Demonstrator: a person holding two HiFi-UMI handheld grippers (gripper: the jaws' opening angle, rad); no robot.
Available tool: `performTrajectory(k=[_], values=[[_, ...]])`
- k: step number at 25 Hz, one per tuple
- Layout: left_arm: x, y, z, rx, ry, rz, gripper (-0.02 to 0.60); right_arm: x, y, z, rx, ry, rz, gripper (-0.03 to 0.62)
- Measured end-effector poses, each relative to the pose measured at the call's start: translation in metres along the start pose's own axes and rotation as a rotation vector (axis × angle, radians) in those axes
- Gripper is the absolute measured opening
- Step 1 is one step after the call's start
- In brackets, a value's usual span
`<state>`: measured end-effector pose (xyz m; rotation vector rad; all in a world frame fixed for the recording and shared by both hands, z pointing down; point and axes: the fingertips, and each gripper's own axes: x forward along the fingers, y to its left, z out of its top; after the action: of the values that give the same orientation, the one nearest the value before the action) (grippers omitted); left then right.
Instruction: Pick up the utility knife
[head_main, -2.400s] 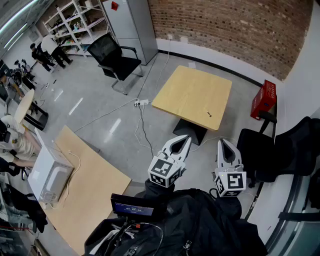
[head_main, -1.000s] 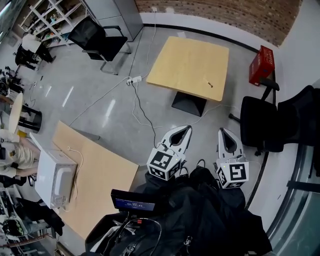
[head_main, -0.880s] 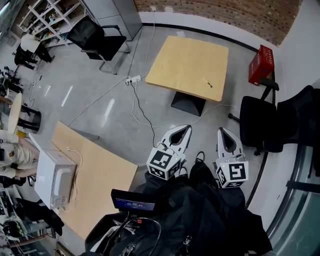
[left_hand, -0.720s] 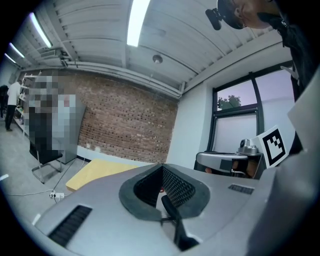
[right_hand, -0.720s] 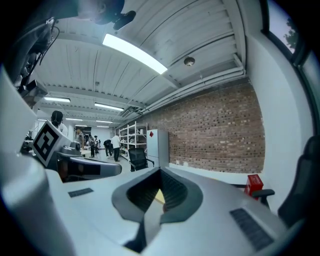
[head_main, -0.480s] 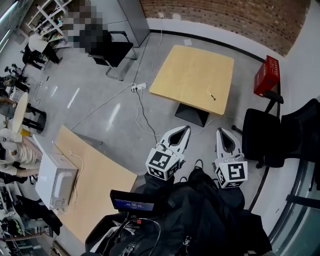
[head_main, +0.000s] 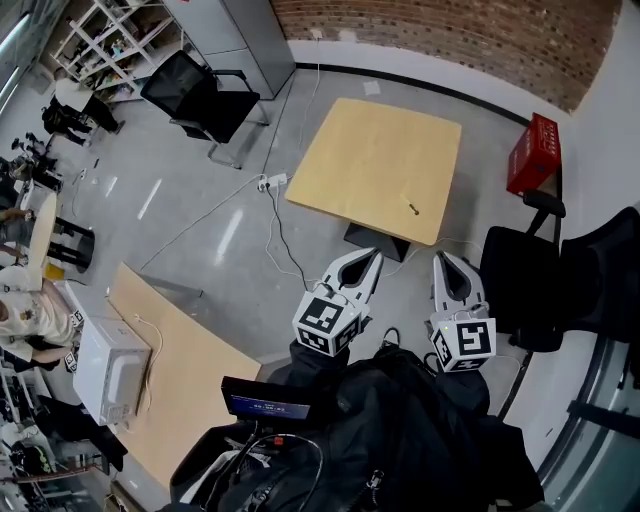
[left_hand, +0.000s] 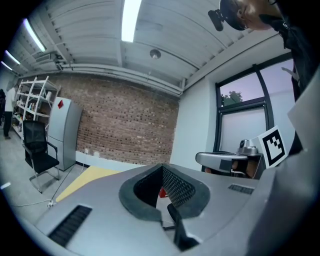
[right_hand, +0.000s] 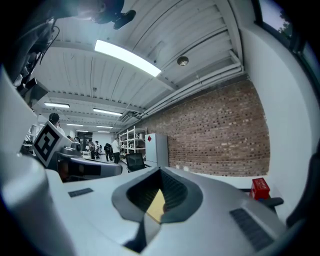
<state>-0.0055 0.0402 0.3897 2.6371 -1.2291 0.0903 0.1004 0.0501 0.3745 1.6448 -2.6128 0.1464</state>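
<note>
The utility knife is a small dark object lying near the right front edge of the square wooden table, far ahead on the floor. My left gripper and right gripper are held side by side in the air well short of the table, both shut with nothing between the jaws. In the left gripper view the left gripper has its tips together, and the table lies at lower left. In the right gripper view the right gripper is likewise shut, and the table shows through the gap behind its tips.
A red crate stands right of the table and a black chair at the near right. Another black chair and a grey cabinet are at back left. A power strip with cables lies on the floor. A microwave sits on a second table.
The head view has shifted a little, so the table and knife sit slightly lower and further left than half a second ago. Both grippers keep the same pose and stay shut.
</note>
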Motion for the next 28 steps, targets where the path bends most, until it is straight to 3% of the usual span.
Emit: performTrajectory(k=[16,28], values=[[0.036,0.018,-0.014,-0.001,0.040,0.051,0.000,0.033,-0.026,-0.020,0.043,0.042,0.051,0.005],[0.082,0.057,0.003,-0.009,0.037,-0.022,0.000,0.085,-0.046,-0.016,0.029,0.060,-0.012,0.005]])
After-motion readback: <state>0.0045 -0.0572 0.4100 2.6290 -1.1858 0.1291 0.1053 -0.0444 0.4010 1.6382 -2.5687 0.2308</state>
